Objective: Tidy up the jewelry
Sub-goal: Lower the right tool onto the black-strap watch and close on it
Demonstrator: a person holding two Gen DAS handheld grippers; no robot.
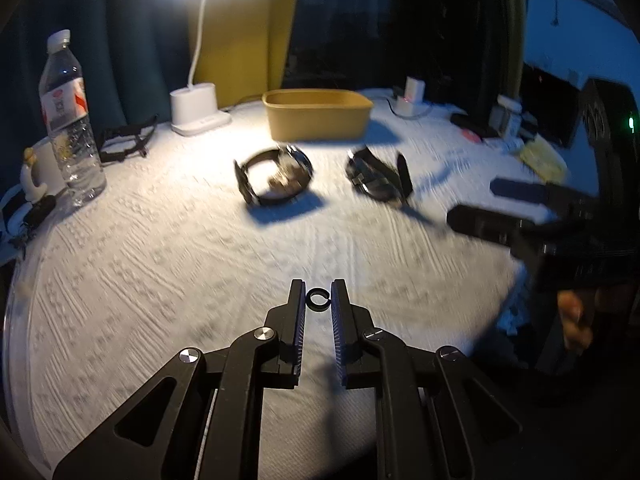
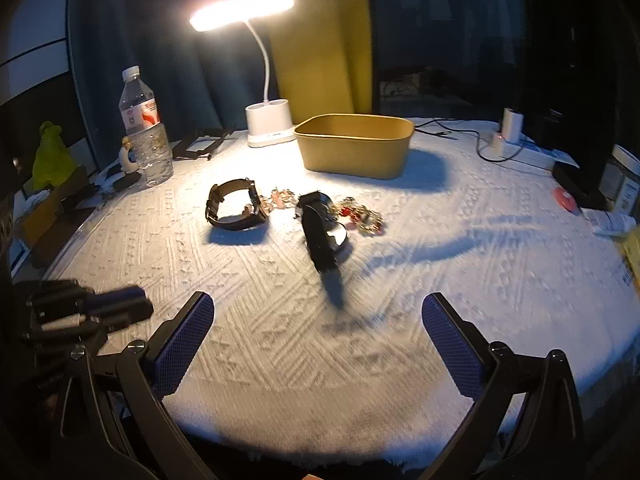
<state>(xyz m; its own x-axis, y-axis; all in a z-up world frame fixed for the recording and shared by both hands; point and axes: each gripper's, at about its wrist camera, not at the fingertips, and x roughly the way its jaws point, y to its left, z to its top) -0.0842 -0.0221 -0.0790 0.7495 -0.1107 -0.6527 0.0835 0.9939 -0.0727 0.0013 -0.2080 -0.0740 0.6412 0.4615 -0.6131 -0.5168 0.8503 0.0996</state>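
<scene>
My left gripper (image 1: 318, 298) is shut on a small black ring (image 1: 317, 299), held between its fingertips above the white cloth. My right gripper (image 2: 318, 320) is wide open and empty, low over the near side of the cloth; it also shows at the right of the left wrist view (image 1: 492, 204). Two black watches lie mid-table, one with its strap in a loop (image 2: 236, 206) and one lying flat (image 2: 322, 232). A gold and red bracelet (image 2: 362, 214) and a pink chain (image 2: 280, 196) lie beside them. A yellow box (image 2: 356, 146) stands open behind them.
A lit white desk lamp (image 2: 268, 126) stands at the back. A water bottle (image 2: 144, 128) and a small figurine (image 2: 128, 156) stand at the left edge. A charger and cable (image 2: 508, 132), boxes and papers crowd the right edge.
</scene>
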